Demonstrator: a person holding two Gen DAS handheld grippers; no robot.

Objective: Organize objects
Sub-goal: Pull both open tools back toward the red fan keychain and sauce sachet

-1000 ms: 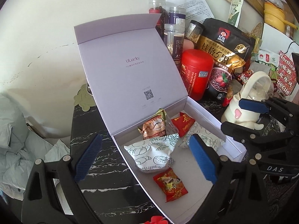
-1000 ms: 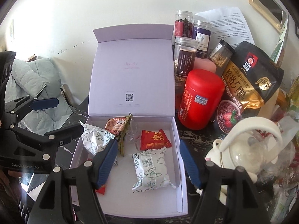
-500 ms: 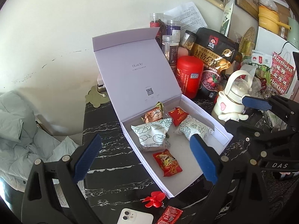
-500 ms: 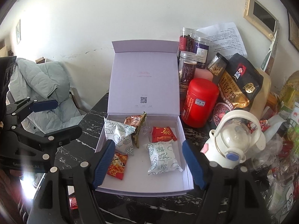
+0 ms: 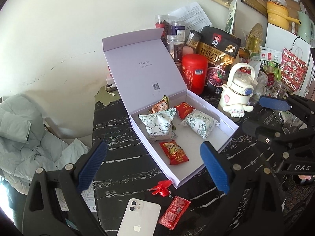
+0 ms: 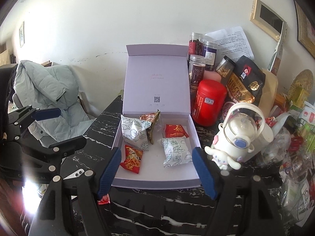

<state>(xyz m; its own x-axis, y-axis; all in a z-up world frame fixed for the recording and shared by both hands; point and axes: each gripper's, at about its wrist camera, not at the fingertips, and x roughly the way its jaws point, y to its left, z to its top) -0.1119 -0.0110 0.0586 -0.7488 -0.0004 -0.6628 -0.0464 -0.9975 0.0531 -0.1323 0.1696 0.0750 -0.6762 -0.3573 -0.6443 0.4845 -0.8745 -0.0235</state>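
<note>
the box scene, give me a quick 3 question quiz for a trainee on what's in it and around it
1. How many wrapped snacks lie in the box?
2. True or false: the lid is shut.
3. What lies on the table nearest the phone: A) a red sachet, B) a spoon, C) a green cup?

Key
1. Five: two white packs, three red or orange ones.
2. False; it stands up behind the tray.
3. A, the sachet, outside the box, beside a red charm.
</note>
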